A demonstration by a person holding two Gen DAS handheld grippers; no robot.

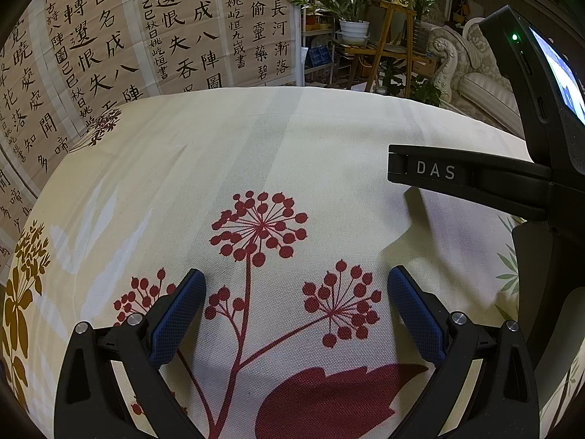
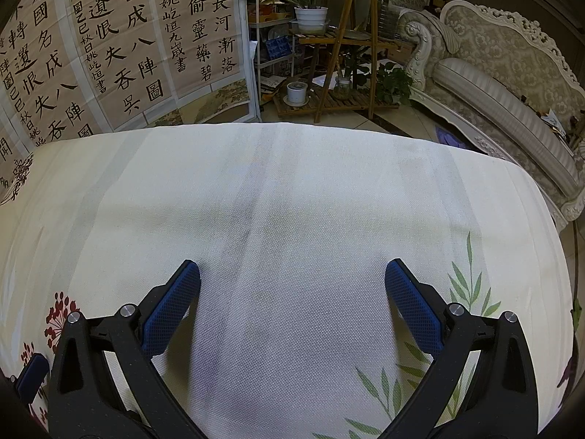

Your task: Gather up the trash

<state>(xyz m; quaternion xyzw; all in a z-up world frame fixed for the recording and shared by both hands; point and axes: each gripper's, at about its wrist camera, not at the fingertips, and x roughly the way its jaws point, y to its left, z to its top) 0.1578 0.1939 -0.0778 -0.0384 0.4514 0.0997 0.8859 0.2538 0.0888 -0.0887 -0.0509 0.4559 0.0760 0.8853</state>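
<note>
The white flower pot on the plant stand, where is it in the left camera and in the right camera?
Left wrist: white flower pot, top, right of centre, beyond the table.
Right wrist: same pot, top, just right of centre.
Shared landmark: calligraphy screen to its left in both.

Floral tablecloth (image 2: pixel 292 190) (red berry print near left edge), calligraphy screen (image 2: pixel 120 36) beyond far edge, potted plants (image 2: pixel 310 11), ornate sofa (image 2: pixel 504 84).

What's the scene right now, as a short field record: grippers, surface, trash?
left gripper: open, holding nothing, over the red flower print
right gripper: open, holding nothing, over plain cloth
surface: table under a floral tablecloth
trash: none visible in either wrist view
background: calligraphy screen, potted plants, sofa
</note>
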